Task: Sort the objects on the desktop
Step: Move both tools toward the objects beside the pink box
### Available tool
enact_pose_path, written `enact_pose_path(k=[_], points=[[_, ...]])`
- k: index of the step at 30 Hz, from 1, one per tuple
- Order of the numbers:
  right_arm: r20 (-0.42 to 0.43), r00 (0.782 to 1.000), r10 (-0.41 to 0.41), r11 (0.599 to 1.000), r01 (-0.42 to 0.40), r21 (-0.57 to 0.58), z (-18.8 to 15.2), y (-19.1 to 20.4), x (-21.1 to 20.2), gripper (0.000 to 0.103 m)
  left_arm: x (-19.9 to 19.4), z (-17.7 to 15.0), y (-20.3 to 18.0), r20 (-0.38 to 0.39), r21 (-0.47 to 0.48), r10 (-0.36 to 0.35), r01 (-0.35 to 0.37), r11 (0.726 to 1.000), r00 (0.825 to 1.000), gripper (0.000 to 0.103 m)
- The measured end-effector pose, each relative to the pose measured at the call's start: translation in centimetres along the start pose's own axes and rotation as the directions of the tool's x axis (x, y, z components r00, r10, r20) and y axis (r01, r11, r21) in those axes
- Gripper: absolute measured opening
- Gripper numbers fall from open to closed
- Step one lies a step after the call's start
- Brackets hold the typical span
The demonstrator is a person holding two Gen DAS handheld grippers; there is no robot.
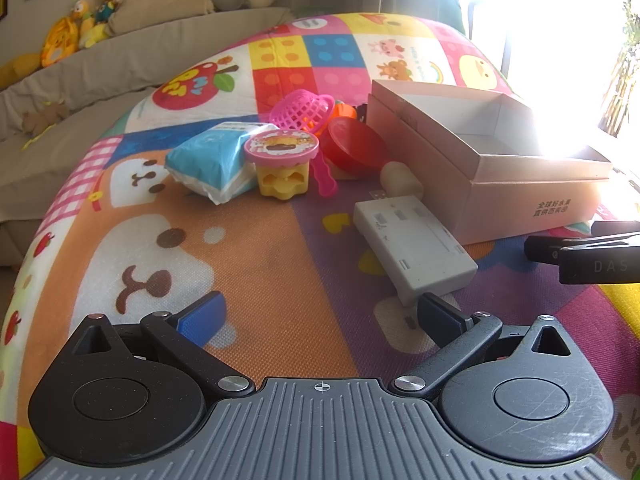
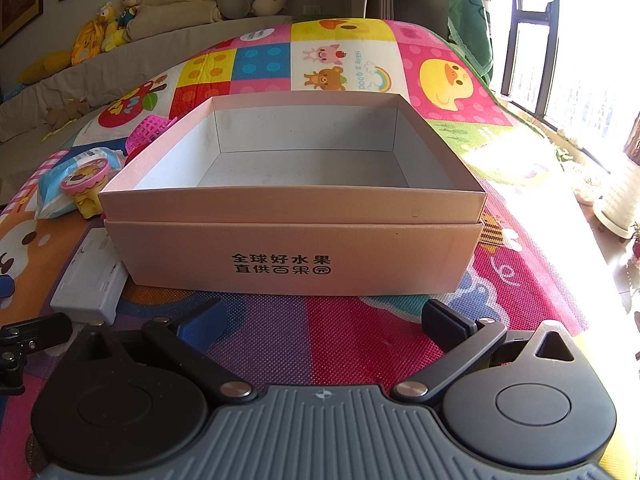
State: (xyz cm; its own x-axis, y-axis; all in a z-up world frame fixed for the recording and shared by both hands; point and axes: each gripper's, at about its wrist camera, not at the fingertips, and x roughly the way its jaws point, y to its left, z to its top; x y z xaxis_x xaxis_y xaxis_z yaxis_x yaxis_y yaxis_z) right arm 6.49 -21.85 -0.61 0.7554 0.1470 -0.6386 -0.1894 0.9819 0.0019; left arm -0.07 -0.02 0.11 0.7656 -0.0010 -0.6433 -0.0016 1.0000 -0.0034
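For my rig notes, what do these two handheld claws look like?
Both match: a ribbed grey base, two round black discs, black linkage arms with silver pivots. On the left claw and the right claw, one finger pad is blue, the other black.

toys [image 1: 280, 152] left of box [image 1: 520, 184], on mat [image 1: 260, 248]

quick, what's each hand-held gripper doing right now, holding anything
Left hand-held gripper: open wide, holding nothing, above the play mat near the grey plastic case.
Right hand-held gripper: open wide, holding nothing, facing the empty cardboard box.
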Motion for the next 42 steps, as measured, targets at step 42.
enact_pose_path(k=[42], points=[[-0.057, 0.998, 0.020, 1.000, -0.019, 0.005, -0.6, -0.3, -1.7, 0.103, -0.7, 1.8, -1.7, -0.030, 0.069, -0.203, 0.205, 0.976, 0.979, 0.103]])
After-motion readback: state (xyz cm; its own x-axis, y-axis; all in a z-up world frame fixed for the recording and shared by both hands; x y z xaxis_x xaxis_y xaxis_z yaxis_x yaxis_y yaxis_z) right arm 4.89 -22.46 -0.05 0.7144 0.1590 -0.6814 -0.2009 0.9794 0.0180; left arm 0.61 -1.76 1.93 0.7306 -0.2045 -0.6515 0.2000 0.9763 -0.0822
